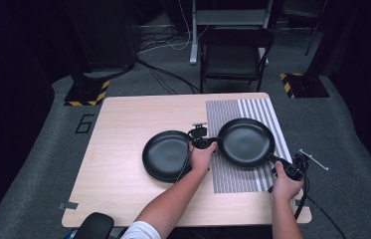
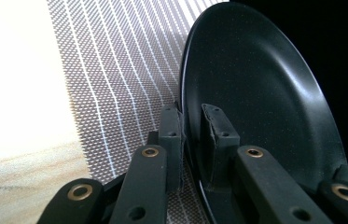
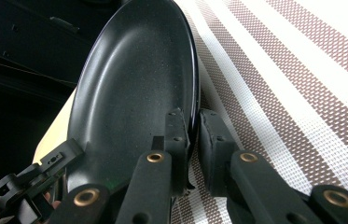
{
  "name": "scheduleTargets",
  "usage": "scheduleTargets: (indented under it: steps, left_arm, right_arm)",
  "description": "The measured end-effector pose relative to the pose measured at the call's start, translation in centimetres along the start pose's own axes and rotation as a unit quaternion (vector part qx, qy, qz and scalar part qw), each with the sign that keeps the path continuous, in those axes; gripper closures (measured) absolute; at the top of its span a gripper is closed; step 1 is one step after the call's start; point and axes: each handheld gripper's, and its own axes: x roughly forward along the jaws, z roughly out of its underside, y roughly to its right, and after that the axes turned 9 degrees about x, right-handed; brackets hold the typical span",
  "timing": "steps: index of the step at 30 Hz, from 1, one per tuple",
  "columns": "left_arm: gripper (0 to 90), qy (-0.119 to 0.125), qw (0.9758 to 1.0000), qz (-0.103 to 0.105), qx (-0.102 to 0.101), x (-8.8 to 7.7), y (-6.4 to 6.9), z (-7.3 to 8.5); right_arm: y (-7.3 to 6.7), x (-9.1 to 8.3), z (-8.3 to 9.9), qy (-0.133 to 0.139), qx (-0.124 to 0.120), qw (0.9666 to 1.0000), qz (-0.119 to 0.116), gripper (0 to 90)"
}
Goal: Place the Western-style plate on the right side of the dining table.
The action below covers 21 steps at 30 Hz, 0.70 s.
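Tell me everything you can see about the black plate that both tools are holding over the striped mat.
The black plate is round and shallow, with a raised rim and a smooth, faintly speckled dark surface; its material cannot be told. It is empty and sits over the striped mat, beside a second black plate. The left tool is clamped on its rim at one side, the right tool at the opposite side. Whether it rests on the mat cannot be told.

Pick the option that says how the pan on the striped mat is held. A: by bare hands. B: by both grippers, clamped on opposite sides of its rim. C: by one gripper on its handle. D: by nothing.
B: the left gripper and the right gripper each pinch the rim of the pan on opposite sides.
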Motion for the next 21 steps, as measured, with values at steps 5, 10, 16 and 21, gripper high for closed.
scheduleTargets:
  steps: [5,10,16,21]
  left_arm:
    - [79.1,-0.003,1.0000,-0.008,-0.003,0.4,-0.1,-0.1]
    - [79.1,-0.013,0.9998,-0.015,0.002,0.5,-0.2,-0.4]
    - [79.3,-0.013,0.9997,-0.020,-0.001,0.8,-0.1,-0.7]
    - [79.0,-0.020,0.9994,-0.025,-0.010,1.1,-0.3,-0.7]
  right_arm:
    - [0.1,0.5,-0.1,-0.005,0.005,1.0000,0.003,82.2]
    - [0.3,0.9,-0.3,-0.008,0.010,0.9999,0.005,82.2]
    - [0.3,1.2,-0.3,-0.010,0.013,0.9998,0.009,82.2]
    - [0.1,1.5,-0.4,-0.009,0.009,0.9998,0.014,82.2]
